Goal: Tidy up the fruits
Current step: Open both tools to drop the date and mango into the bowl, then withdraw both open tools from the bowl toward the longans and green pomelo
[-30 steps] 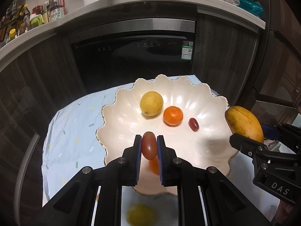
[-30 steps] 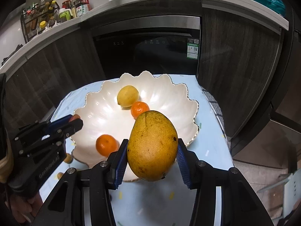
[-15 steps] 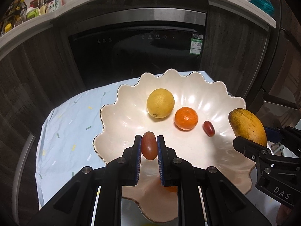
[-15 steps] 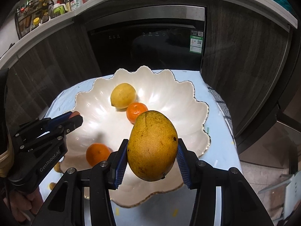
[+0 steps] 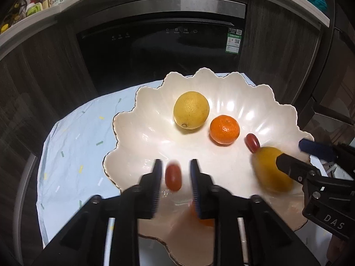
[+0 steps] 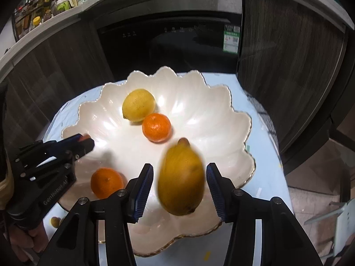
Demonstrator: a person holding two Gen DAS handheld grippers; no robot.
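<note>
A white scalloped plate (image 5: 137, 133) (image 6: 210, 110) holds a lemon (image 5: 191, 113) (image 6: 138, 105), a mandarin (image 5: 224, 129) (image 6: 156, 127) and a small dark-red fruit (image 5: 252, 142). A second mandarin (image 6: 107, 182) lies near its front. My left gripper (image 5: 175, 164) hangs low over the plate, its jaws opening. A small red fruit (image 5: 173, 177) is blurred between the pads, clear of both. My right gripper (image 6: 179, 167) is opening too. A yellow mango (image 6: 180, 177) (image 5: 273, 170) is blurred between its pads with a gap on each side.
The plate sits on a pale blue cloth (image 5: 73, 150) over a small table. Behind it is a dark appliance front (image 5: 159, 44) under a counter with bottles (image 6: 44, 2). A small fruit (image 6: 55, 221) lies on the cloth by the person's hand (image 6: 20, 243).
Both grippers came down closer over the plate. Their jaws have parted: the red fruit and the mango are no longer pinched and now blur between the pads.
</note>
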